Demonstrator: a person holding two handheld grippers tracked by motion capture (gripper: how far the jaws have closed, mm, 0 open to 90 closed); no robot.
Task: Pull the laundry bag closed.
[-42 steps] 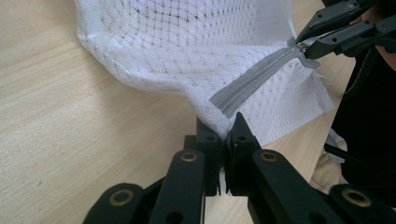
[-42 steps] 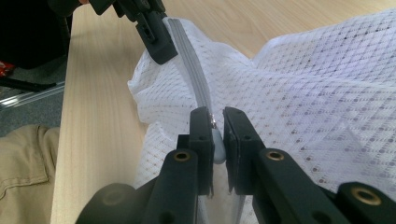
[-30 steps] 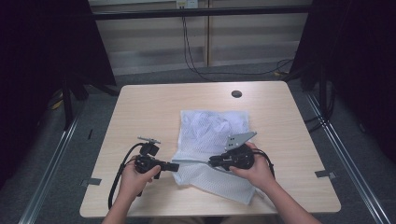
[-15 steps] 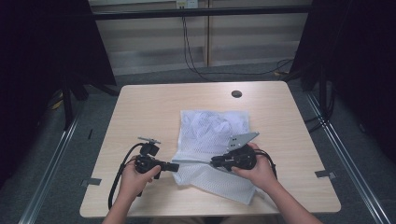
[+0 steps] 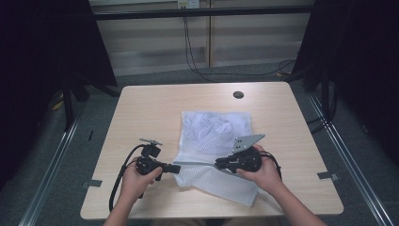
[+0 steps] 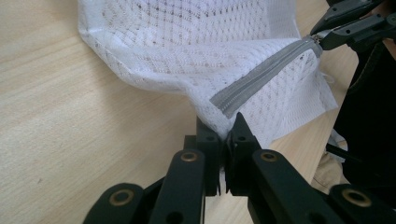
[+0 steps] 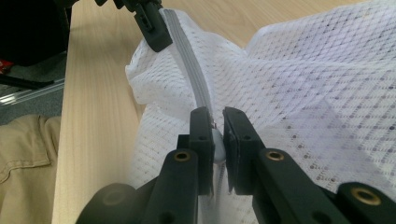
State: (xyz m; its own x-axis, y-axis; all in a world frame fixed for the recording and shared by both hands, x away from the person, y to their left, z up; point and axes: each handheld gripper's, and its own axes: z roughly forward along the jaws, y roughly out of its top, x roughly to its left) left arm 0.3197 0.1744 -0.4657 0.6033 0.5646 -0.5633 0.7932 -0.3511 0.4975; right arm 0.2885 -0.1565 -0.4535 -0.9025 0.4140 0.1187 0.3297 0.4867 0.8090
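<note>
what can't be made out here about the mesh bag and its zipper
- Contents of the white mesh bag: high view, the weave blurs whatever lies inside.
- Zipper pull: right gripper view, tucked between the right tongs, a grey bit peeks out.
- Zipper end: left gripper view, pinched inside the left tongs.
- Bag's far edge: both gripper views, cut off by the frame.
</note>
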